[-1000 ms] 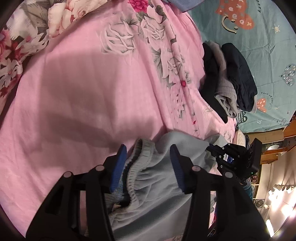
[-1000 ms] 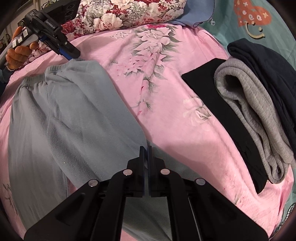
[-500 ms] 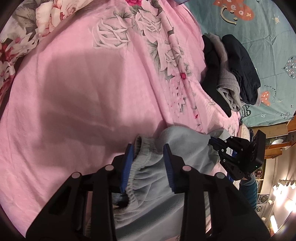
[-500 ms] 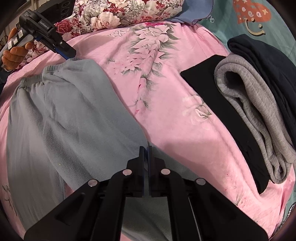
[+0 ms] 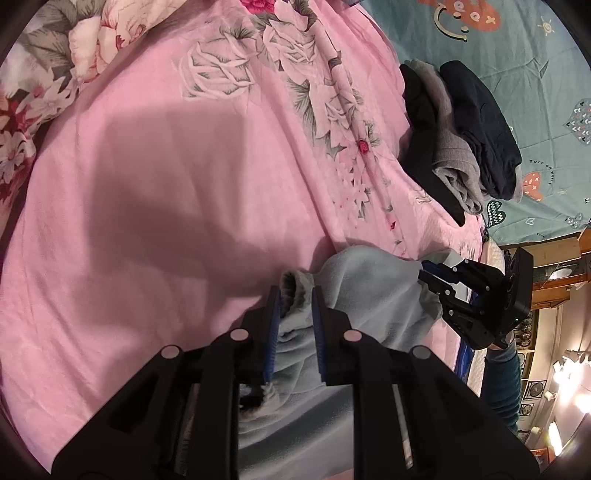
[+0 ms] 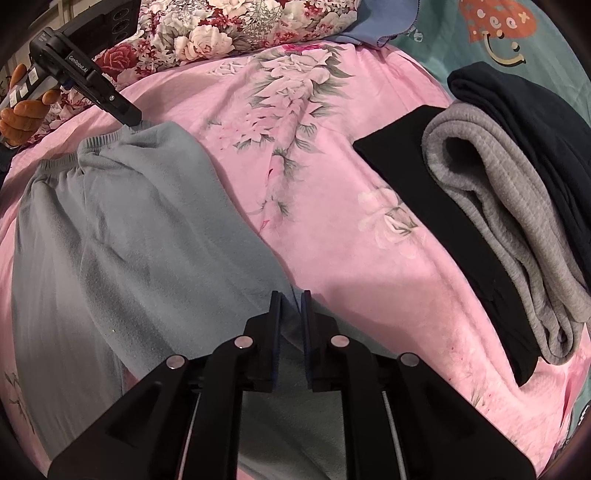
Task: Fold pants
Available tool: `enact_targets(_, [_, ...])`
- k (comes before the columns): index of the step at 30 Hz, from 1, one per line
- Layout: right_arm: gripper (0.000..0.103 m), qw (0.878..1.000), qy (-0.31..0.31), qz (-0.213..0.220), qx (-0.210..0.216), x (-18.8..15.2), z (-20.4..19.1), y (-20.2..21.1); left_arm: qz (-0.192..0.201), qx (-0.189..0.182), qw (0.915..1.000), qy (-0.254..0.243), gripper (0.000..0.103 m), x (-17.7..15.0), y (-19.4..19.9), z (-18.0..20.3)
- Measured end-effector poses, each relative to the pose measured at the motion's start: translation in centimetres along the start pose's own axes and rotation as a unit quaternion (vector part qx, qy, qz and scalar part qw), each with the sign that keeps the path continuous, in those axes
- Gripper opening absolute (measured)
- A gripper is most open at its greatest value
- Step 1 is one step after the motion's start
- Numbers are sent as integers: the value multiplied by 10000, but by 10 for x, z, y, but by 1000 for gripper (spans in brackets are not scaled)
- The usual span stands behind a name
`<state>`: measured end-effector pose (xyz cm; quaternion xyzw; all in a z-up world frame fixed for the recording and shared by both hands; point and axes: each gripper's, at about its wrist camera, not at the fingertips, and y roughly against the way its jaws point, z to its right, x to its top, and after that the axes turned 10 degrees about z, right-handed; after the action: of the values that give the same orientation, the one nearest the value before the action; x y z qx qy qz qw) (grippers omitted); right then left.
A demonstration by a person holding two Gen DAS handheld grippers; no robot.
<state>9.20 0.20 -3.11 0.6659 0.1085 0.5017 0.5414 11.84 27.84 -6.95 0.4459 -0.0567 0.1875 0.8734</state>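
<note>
Left tool (image 5: 295, 295) closing, pinching pants (image 6: 140, 229) waistband; "GenRobot.AI" label; right tool (image 6: 291, 299) opening.

A pink bedspread (image 6: 332, 258) printed with pale flowers and grey-green leaves covers the bed, and a floral pillow (image 6: 236, 29) in red and white lies at its far edge beside a blue cloth (image 6: 384, 22). On the right of the bedspread sits a stack of folded clothes: a black garment (image 6: 443, 221) lowest, a grey knit garment (image 6: 517, 229) on it, and a dark navy garment (image 6: 535, 122) beside that. Next to the stack spreads a teal sheet (image 5: 535, 55) with orange heart and smiley prints.
</note>
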Motion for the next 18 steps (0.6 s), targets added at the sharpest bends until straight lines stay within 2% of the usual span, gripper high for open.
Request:
enact_targets(5, [14, 10000, -28, 0, 3, -1, 1, 1, -73, 23, 10000, 17, 16, -3, 2, -3])
enact_targets(8, [15, 10000, -48, 10, -4, -2, 1, 1, -98, 7, 9999, 22, 25, -5, 3, -4])
enact_targets(9, [15, 10000, -48, 12, -3, -2, 1, 1, -145, -40, 9999, 53, 34, -5, 2, -5])
enact_targets(10, [15, 10000, -43, 15, -4, -2, 1, 1, -201, -134, 9996, 119, 53, -5, 1, -6])
enact_targets(11, [15, 10000, -47, 17, 1, -2, 2, 1, -231, -247, 9992, 203, 60, -5, 1, -8])
enact_targets(14, [16, 10000, -76, 24, 19, -3, 2, 2, -68, -211, 9996, 148, 62, -2, 0, -5])
enact_targets(18, [19, 10000, -81, 26, 0, -3, 2, 2, -198, -302, 9991, 200, 60, 1, -11, 1])
